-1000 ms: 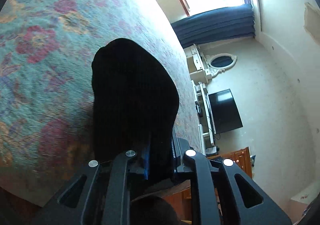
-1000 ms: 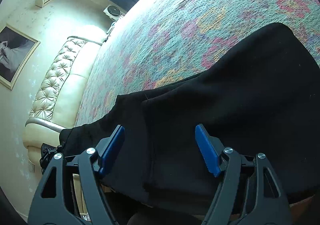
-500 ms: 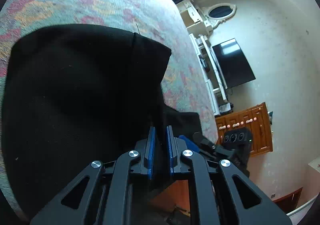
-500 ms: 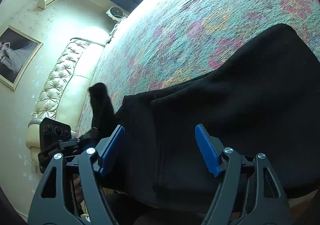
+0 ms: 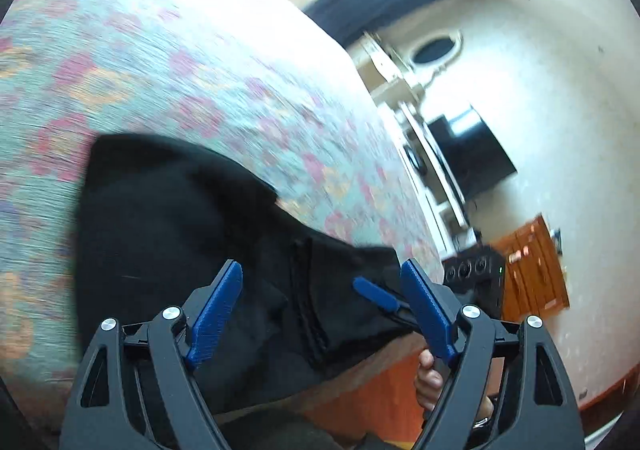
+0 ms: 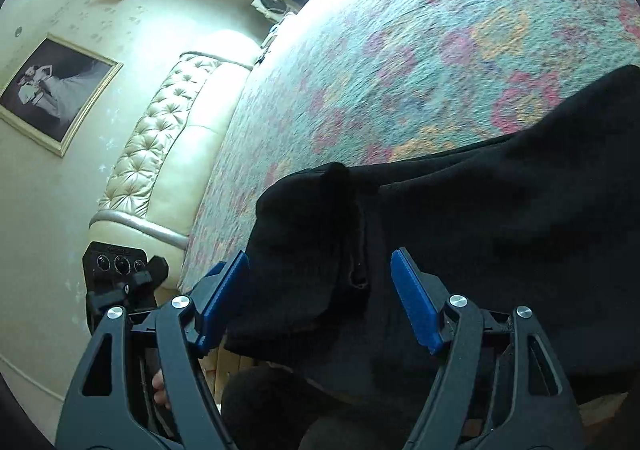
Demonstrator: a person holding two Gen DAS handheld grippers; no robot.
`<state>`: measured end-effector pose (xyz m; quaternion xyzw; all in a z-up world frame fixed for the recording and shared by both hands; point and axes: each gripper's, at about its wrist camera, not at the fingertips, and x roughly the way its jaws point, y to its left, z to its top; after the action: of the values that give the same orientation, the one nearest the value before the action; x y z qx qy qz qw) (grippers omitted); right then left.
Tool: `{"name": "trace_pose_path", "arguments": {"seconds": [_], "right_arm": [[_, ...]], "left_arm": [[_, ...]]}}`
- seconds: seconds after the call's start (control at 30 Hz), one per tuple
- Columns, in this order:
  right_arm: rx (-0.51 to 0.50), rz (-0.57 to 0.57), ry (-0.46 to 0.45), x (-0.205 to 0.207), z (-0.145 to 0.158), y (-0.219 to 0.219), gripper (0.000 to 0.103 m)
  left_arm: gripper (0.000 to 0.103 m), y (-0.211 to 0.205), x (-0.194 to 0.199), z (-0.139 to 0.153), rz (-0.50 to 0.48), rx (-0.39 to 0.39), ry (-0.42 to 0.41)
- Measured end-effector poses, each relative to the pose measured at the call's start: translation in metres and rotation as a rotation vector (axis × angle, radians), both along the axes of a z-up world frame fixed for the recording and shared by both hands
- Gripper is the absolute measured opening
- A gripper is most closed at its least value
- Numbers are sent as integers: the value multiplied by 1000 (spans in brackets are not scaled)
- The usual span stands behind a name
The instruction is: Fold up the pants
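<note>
The black pants (image 5: 168, 226) lie folded in layers at the near edge of a floral bed cover (image 5: 160, 62). My left gripper (image 5: 320, 314) is open and empty just above the pants' near edge. My right gripper (image 6: 320, 302) is also open and empty over the same pants (image 6: 480, 234), with a folded-over flap (image 6: 304, 234) between its fingers. The right gripper's blue fingertip shows in the left wrist view (image 5: 376, 292), and the left gripper's body shows in the right wrist view (image 6: 120, 270).
The bed cover (image 6: 440, 30) stretches far beyond the pants. A tufted cream headboard (image 6: 160, 142) lies left in the right wrist view. A TV (image 5: 472, 154) and a wooden cabinet (image 5: 532, 262) stand past the bed's edge. The floor shows below the bed's near edge.
My left gripper brought a held part of the pants down onto the rest, then opened and let it go. The right gripper stayed open over the pants.
</note>
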<state>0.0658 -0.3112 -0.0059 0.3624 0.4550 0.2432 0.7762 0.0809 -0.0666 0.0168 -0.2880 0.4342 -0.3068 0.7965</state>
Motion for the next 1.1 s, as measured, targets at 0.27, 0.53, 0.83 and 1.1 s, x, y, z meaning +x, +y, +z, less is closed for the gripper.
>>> {"name": "trace_pose_path", "arguments": {"seconds": [0.27, 0.53, 0.83, 1.1], "right_arm": [[-130, 99, 65, 36, -23, 56, 78], [-203, 181, 122, 47, -42, 95, 78], [-232, 251, 126, 41, -36, 109, 18], [-252, 209, -57, 19, 37, 82, 7]], "left_arm": [[81, 108, -6, -76, 289, -30, 287], [81, 94, 5, -81, 261, -15, 332], [81, 101, 10, -89, 264, -46, 369], [81, 117, 1, -80, 262, -35, 332]]}}
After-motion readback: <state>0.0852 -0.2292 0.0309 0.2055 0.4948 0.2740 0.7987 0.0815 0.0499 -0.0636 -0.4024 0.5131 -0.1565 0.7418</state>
